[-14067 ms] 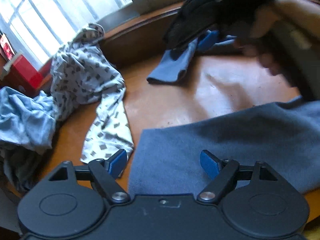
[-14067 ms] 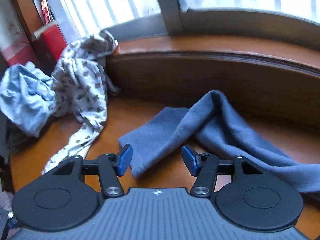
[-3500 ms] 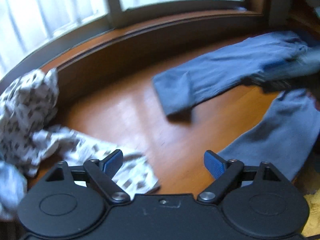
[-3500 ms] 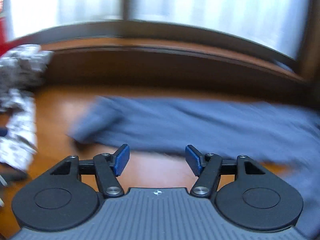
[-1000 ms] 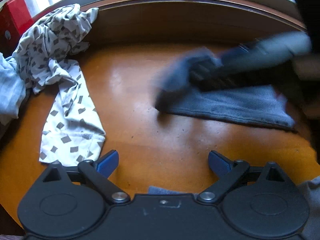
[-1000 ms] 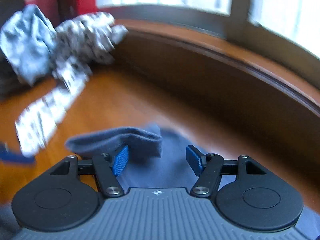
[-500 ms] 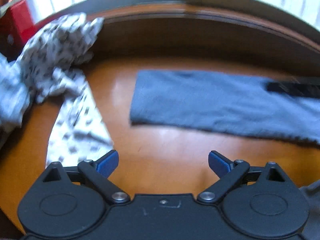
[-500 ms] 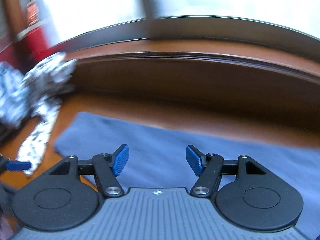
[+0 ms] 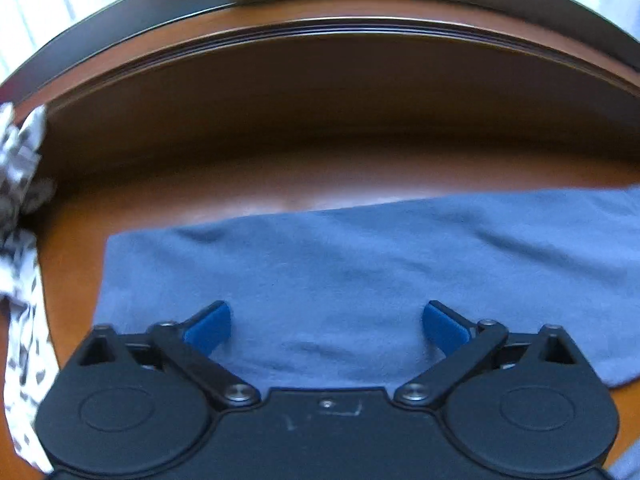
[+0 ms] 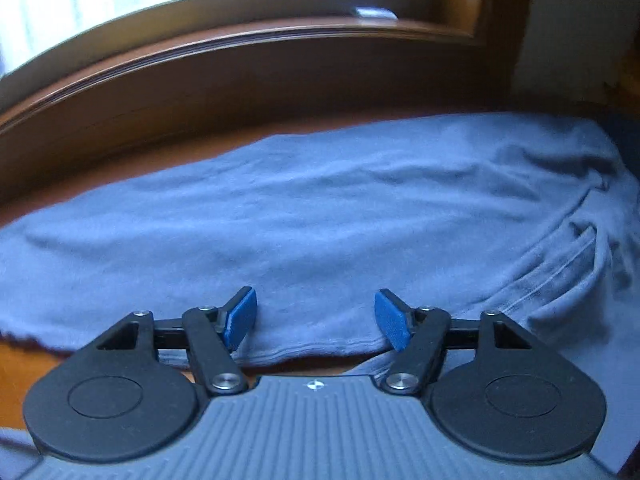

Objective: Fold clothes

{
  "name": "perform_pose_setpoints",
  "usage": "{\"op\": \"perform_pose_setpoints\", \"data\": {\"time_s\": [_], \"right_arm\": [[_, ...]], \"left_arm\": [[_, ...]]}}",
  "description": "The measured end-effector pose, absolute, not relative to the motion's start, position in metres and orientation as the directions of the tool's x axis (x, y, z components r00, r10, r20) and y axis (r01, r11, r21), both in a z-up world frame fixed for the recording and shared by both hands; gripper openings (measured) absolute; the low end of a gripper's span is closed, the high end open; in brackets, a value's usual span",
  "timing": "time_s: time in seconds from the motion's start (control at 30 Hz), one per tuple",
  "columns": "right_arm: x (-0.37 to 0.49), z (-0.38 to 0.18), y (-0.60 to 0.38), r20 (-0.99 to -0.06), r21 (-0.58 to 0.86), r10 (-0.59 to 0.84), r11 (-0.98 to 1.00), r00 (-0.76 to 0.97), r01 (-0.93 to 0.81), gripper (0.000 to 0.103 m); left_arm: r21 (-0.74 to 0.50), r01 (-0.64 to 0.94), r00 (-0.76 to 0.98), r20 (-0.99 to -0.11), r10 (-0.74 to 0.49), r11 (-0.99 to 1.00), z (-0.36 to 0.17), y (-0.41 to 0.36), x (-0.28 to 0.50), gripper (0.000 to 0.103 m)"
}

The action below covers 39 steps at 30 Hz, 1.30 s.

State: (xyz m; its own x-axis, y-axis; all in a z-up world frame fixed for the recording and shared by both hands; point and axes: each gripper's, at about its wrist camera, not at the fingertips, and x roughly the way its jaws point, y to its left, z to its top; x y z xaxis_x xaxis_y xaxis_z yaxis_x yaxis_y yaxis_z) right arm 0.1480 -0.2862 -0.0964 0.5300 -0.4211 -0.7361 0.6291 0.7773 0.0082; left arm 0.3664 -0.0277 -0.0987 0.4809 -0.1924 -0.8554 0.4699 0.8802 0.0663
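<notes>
A blue-grey garment (image 9: pixel 340 264) lies stretched flat across the wooden table (image 9: pixel 72 216), its left end squared off. My left gripper (image 9: pixel 326 326) hovers over that left part, jaws opening wide, nothing pinched between the blue pads. In the right wrist view the same garment (image 10: pixel 320 216) spreads across the frame, with seams and a pocket at the right. My right gripper (image 10: pixel 316 318) sits above its near hem, jaws opening, pads apart and gripping nothing.
A white patterned garment (image 9: pixel 20 280) lies bunched at the table's left edge. A raised wooden sill (image 9: pixel 320 80) and window frame (image 10: pixel 240 4) run along the back. Bare table shows near the front left (image 10: pixel 24 364).
Both grippers swept to the right over the garment, which now fills the foreground. The patterned cloth slid to the left edge of the left view and left the right view.
</notes>
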Motion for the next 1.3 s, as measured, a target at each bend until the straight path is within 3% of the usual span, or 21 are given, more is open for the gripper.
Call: {"op": "perform_pose_setpoints", "data": {"time_s": [0.33,0.4,0.53,0.77,0.87,1.03,1.13,1.3], "right_arm": [[0.193,-0.092,-0.224,-0.759,0.022,-0.199,0.943,0.62,0.331,0.076],[0.201,-0.082,-0.224,-0.745,0.086,-0.142,0.948,0.652,0.305,0.061],[0.241,-0.071,-0.228,-0.703,0.248,0.009,0.94,0.711,0.234,0.061],[0.324,-0.086,-0.171,-0.707,0.02,0.036,0.999,0.706,-0.03,0.056],[0.343,-0.094,-0.175,-0.691,-0.019,-0.002,1.0,0.723,-0.016,0.057],[0.37,-0.101,-0.215,-0.666,0.031,-0.046,0.995,0.745,0.09,0.074],[0.367,-0.097,-0.226,-0.663,0.042,-0.085,0.988,0.743,0.15,0.063],[0.316,-0.078,-0.234,-0.617,0.121,-0.017,0.986,0.787,0.116,0.064]], "left_arm": [[0.202,0.356,0.543,-0.839,-0.026,0.912,-0.092,0.03,0.394,0.103],[0.151,0.355,0.521,-0.851,-0.061,0.923,-0.086,0.04,0.394,0.103],[0.018,0.41,0.486,-0.85,-0.202,0.912,-0.078,0.041,0.374,0.103],[0.197,0.459,0.56,-0.821,-0.11,0.867,-0.097,0.009,0.346,0.103],[0.198,0.456,0.562,-0.82,-0.108,0.868,-0.102,0.013,0.349,0.103],[0.198,0.465,0.567,-0.815,-0.119,0.863,-0.108,0.017,0.355,0.103],[0.196,0.469,0.57,-0.812,-0.125,0.861,-0.111,0.019,0.358,0.103],[0.205,0.472,0.573,-0.81,-0.122,0.857,-0.111,0.018,0.358,0.103]]}}
